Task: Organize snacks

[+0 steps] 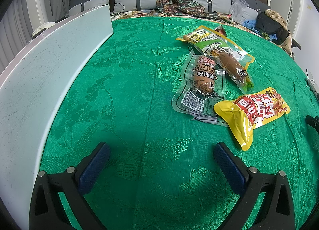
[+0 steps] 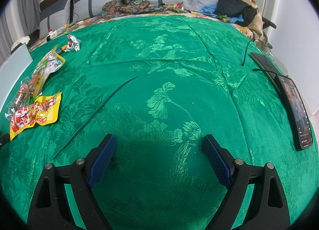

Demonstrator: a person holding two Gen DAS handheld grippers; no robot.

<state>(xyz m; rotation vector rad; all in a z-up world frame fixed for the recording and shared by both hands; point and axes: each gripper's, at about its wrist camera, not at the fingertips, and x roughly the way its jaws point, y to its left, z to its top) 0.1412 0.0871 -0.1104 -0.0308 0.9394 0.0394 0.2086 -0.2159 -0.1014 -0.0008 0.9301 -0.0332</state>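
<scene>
Blue-padded, my left gripper (image 1: pixel 161 155) is spread wide and empty over the green cloth (image 1: pixel 129 90). The yellow pouch (image 1: pixel 251 114) lies just ahead to its right, long axis slanting away rightward. My right gripper (image 2: pixel 159 146) (equally spread, empty) sits farther off, so the left is nearer.

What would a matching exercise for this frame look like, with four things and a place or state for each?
Things:
1. yellow pouch
2. phone
3. white board
4. left tool

Places or states:
A. standing along the cloth's left edge
B. open, holding nothing
C. nearest packet in the snack pile
D. lying at the cloth's right edge, screen lit

Pairs: 1-C, 2-D, 3-A, 4-B
</scene>
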